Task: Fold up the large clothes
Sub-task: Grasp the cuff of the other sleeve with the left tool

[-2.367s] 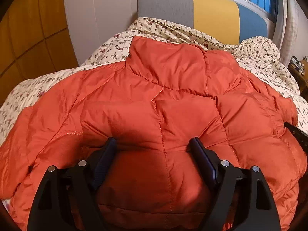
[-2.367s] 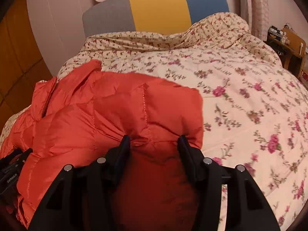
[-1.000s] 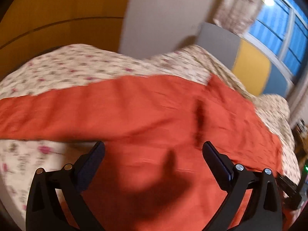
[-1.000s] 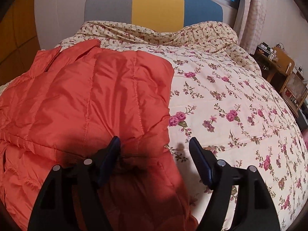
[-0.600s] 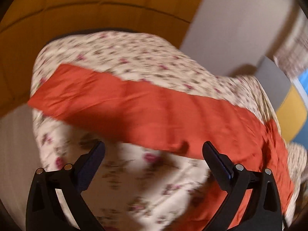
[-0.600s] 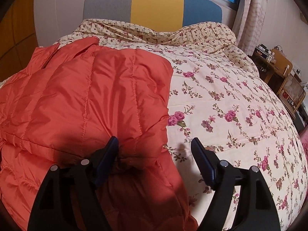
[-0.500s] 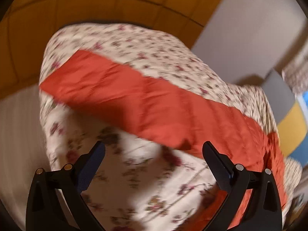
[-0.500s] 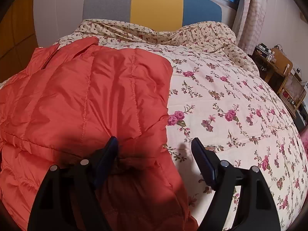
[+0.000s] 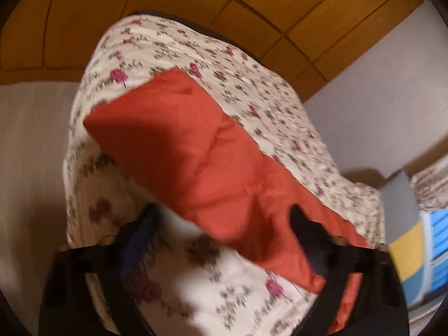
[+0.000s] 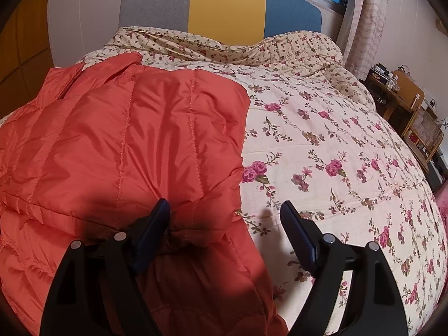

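Note:
An orange puffer jacket lies on the floral bedspread, its right side folded inward over the body. My right gripper is open and empty, hovering over the jacket's lower right edge. In the blurred left wrist view, the jacket's orange sleeve stretches out across the bedspread toward the bed's left edge. My left gripper is open just above the sleeve near its shoulder end, holding nothing.
A grey, yellow and blue headboard stands at the far end of the bed. A wooden chair and cluttered desk stand to the right. Orange wall panels rise beyond the bed's left edge.
Both grippers have let go of the jacket and opened. The left gripper has swung left from the jacket's body to over the outstretched sleeve. The right gripper has stayed almost still.

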{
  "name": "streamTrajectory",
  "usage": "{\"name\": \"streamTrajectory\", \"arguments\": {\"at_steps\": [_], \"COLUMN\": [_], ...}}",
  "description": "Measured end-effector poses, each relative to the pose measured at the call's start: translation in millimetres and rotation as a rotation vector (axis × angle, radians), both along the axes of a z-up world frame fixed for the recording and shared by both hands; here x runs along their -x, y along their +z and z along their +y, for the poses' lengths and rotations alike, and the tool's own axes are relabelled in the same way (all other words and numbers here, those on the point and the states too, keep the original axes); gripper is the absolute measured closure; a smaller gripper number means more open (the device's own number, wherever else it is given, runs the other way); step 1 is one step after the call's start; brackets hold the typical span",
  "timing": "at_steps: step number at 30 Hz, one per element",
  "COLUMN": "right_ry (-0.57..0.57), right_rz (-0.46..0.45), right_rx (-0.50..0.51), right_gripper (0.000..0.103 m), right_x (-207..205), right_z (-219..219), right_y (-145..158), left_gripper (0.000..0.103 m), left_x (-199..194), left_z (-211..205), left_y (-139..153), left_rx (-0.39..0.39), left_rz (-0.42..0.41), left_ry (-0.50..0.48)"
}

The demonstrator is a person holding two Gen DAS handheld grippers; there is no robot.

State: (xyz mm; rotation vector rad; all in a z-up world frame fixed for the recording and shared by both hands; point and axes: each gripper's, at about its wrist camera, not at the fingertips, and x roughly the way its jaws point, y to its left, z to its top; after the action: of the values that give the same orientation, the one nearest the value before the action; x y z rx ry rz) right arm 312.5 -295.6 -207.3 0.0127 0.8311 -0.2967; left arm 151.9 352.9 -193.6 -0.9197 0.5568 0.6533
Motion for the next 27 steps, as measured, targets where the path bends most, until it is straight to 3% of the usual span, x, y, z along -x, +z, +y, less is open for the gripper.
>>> {"name": "streamTrajectory", "arguments": {"at_steps": [1, 3, 5, 7, 10, 20, 27], "right_ry": [0.000, -0.001, -0.001, -0.002, -0.002, -0.003, -0.003], "right_rz": [0.001, 0.000, 0.001, 0.003, 0.001, 0.001, 0.001], "right_rx": [0.005, 0.009, 0.004, 0.005, 0.005, -0.002, -0.007], "right_gripper": [0.022, 0.022, 0.022, 0.021, 0.021, 0.021, 0.021], "right_x": [-0.1, 0.4, 0.3, -1.1, -0.8, -1.6, -1.8], "right_z": [0.4, 0.2, -1.1, 0.0, -1.2, 0.5, -0.1], "right_y": [0.0, 0.0, -0.3, -0.3, -0.3, -0.1, -0.1], "left_gripper": [0.033, 0.036, 0.061, 0.075, 0.086, 0.090, 0.090], "left_x": [-4.2, -12.0, -16.8, -21.5, -25.6, -31.7, -46.4], "left_z": [2.8, 8.4, 12.5, 13.7, 5.9, -32.3, -92.2], "left_y": [-0.3, 1.0, 1.8, 2.9, 10.5, 53.1, 91.4], "left_rx": [-0.006, -0.022, -0.027, -0.022, -0.070, -0.268, -0.460], "left_rz": [0.023, 0.041, 0.052, 0.050, 0.057, 0.035, -0.032], "left_ry": [0.001, 0.002, 0.004, -0.008, -0.008, 0.018, -0.117]}}
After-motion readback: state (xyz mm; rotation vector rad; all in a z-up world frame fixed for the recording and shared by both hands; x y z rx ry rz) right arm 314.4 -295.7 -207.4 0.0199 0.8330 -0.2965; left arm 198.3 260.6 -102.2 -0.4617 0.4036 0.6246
